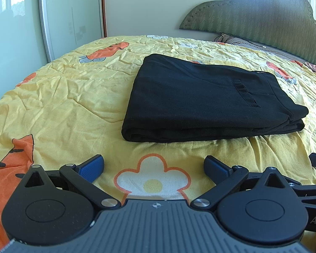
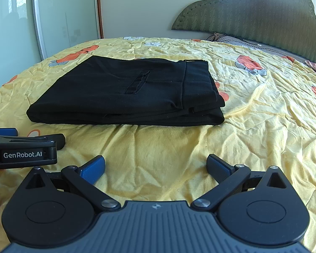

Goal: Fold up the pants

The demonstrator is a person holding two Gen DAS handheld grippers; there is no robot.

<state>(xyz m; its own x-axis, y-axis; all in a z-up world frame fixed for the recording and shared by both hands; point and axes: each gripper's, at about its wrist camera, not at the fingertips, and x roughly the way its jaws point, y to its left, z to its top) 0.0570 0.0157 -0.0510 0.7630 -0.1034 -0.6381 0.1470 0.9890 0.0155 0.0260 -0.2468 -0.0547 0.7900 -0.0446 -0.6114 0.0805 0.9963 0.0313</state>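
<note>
Black pants [image 1: 210,99] lie folded into a flat rectangular stack on the yellow bedspread [image 1: 73,97], a pocket slit facing up. They also show in the right wrist view [image 2: 126,92]. My left gripper [image 1: 153,166] is open and empty, a short way in front of the stack's near edge. My right gripper [image 2: 155,166] is open and empty, also in front of the stack and apart from it. The left gripper [image 2: 8,135] shows at the left edge of the right wrist view.
The bedspread [image 2: 263,116] is wrinkled, with orange and white flower prints. A green padded headboard [image 1: 263,21] stands at the back right with pillows [image 1: 238,41] below it. A mirrored wardrobe door [image 1: 71,16] and a wall are at the back left.
</note>
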